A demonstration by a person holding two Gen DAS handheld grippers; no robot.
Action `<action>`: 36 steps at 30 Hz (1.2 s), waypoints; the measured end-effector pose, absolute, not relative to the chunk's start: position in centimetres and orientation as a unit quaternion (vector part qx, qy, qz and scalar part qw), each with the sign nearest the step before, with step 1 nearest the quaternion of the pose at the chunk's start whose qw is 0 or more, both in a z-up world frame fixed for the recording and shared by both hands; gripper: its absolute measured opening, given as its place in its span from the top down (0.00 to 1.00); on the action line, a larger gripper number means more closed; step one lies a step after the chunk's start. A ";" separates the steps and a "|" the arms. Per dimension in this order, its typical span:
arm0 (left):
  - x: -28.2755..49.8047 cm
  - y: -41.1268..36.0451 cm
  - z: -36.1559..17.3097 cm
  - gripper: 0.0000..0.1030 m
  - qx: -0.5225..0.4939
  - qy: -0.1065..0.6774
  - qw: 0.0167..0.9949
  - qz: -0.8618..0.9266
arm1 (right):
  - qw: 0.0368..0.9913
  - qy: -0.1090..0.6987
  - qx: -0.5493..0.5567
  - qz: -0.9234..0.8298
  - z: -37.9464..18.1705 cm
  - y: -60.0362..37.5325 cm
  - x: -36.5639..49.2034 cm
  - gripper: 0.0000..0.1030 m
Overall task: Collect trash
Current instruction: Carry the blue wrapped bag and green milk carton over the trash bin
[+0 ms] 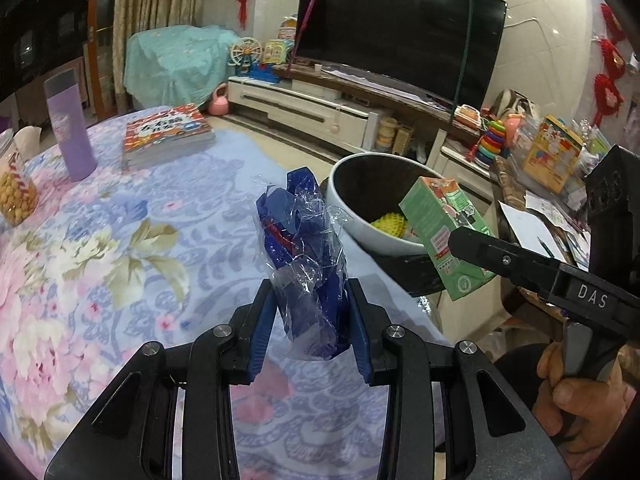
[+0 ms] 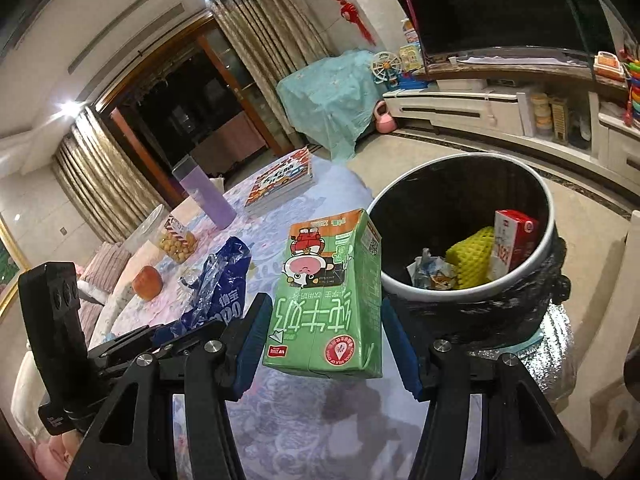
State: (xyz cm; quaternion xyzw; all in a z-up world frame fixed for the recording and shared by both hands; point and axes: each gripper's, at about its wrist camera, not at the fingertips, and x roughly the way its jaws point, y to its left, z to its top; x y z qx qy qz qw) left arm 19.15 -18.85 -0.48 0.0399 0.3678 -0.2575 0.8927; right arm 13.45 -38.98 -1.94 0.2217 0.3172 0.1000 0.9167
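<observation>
left hand-held gripper (image 1: 312,320) clamped on blue wrapper (image 1: 304,256), above surface (image 1: 120,220) | right hand-held gripper (image 2: 320,332) grips green milk carton (image 2: 332,292) beside bin (image 2: 554,236) | step: carrying trash | next: carry over the rim, then release

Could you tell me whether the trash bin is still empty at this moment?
No, the trash bin already holds a red and white carton, a yellow foam net and a crumpled wrapper.
</observation>
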 end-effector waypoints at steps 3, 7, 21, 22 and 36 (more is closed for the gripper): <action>19.1 -19.5 -0.3 0.68 0.044 0.366 0.892 -0.263 | 0.917 0.314 0.227 0.096 -2.0 -39.6 13.4 0.44; 19.2 -20.4 -0.3 0.68 0.048 0.366 0.890 -0.269 | 0.917 0.311 0.232 0.092 -2.0 -40.1 13.2 0.44; 19.8 -22.3 -0.6 0.68 0.055 0.369 0.884 -0.282 | 0.916 0.309 0.242 0.081 -2.1 -41.5 13.0 0.44; 19.8 -22.3 -0.6 0.68 0.055 0.370 0.883 -0.283 | 0.916 0.310 0.243 0.082 -2.1 -41.5 13.0 0.44; 20.6 -23.4 -0.3 0.68 0.056 0.367 0.882 -0.289 | 0.916 0.310 0.243 0.081 -1.9 -41.7 13.5 0.44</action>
